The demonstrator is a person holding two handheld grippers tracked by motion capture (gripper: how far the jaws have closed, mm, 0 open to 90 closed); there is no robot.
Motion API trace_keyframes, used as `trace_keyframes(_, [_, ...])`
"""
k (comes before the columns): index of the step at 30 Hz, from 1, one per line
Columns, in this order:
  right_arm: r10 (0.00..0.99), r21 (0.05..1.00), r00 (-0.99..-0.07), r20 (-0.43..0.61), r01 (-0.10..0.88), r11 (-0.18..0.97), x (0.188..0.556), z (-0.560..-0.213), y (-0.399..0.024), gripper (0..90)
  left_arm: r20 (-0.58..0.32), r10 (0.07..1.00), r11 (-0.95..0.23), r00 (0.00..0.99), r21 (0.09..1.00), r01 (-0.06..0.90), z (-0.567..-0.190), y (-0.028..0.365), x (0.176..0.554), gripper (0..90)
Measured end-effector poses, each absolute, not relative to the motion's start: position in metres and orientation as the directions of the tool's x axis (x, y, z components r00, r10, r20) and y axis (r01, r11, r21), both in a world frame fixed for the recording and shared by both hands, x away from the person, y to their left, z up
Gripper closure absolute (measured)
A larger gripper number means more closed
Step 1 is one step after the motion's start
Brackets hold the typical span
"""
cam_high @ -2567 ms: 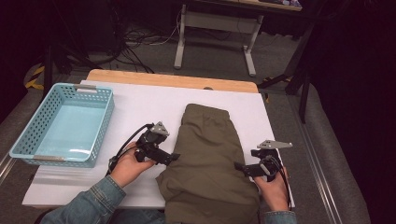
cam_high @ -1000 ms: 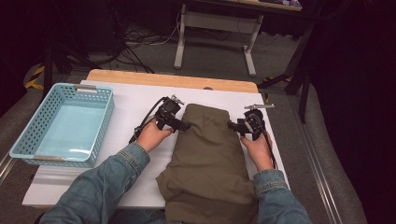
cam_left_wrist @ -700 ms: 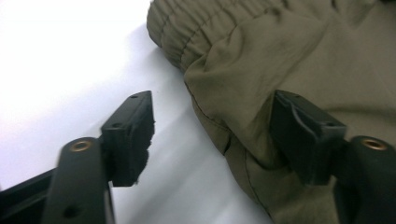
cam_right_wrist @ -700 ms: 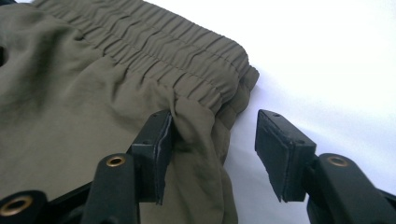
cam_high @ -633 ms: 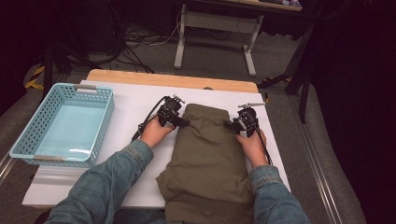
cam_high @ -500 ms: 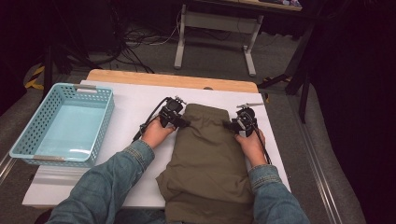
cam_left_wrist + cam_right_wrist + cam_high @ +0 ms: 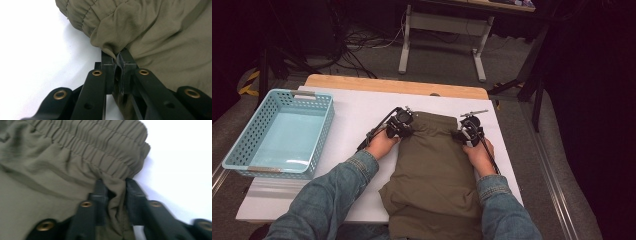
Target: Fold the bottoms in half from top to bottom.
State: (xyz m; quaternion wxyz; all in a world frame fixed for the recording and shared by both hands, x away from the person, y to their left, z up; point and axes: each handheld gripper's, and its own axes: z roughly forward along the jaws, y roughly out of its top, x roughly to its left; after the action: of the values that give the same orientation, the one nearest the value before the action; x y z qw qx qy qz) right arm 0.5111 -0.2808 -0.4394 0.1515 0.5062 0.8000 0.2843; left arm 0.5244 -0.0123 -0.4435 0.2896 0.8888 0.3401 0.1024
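Note:
An olive-green garment [image 7: 437, 170] with an elastic waistband lies folded on the white table [image 7: 357, 107], waistband at the far end. My left gripper [image 7: 404, 126] sits at the garment's far left corner. In the left gripper view its jaws [image 7: 117, 53] have just been closing and now pinch a fold of the cloth [image 7: 162, 32]. At the far right corner is my right gripper [image 7: 463, 134]. Its jaws [image 7: 115, 181] have also just been closing, and a bunched fold below the waistband [image 7: 50, 170] is squeezed between them.
A light blue plastic basket [image 7: 319, 130] stands empty at the table's left side. A wooden edge [image 7: 392, 85] runs along the far side of the table. The garment's near end hangs over the table's front edge between the person's denim sleeves [image 7: 332, 195].
Both hands went from the garment's middle sides to its far corners, then sank a little onto the cloth. Both pairs of jaws have closed on fabric.

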Motion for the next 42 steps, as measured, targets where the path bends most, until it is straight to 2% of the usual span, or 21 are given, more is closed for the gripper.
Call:
trace_keyframes(3, [0.893,0.599,-0.448,0.048,0.728,0.333,0.512,-0.438,-0.28,82.8,-0.015,0.666,-0.596,0.746,0.591,0.544,-0.444,-0.012,0.525,85.9])
trace_keyframes(6, [0.89,0.587,-0.451,0.063,0.738,0.332,0.514,-0.435,-0.281,85.4,-0.002,0.668,-0.592,0.744,0.604,0.534,-0.441,-0.012,0.526,86.1])
trace_keyframes(23, [0.88,0.751,-0.473,-0.049,0.563,0.344,0.525,-0.361,-0.279,85.7,0.115,0.704,-0.534,0.7,0.737,0.415,-0.38,-0.005,0.543,86.3])
trace_keyframes(33, [0.879,0.787,-0.465,-0.1,0.504,0.356,0.533,-0.315,-0.279,85.7,0.182,0.726,-0.507,0.663,0.793,0.337,-0.344,-0.008,0.556,86.2])
trace_keyframes(42, [0.883,0.819,-0.451,-0.13,0.453,0.352,0.538,-0.292,-0.28,85.7,0.24,0.731,-0.507,0.639,0.817,0.274,-0.32,-0.01,0.562,86.1])
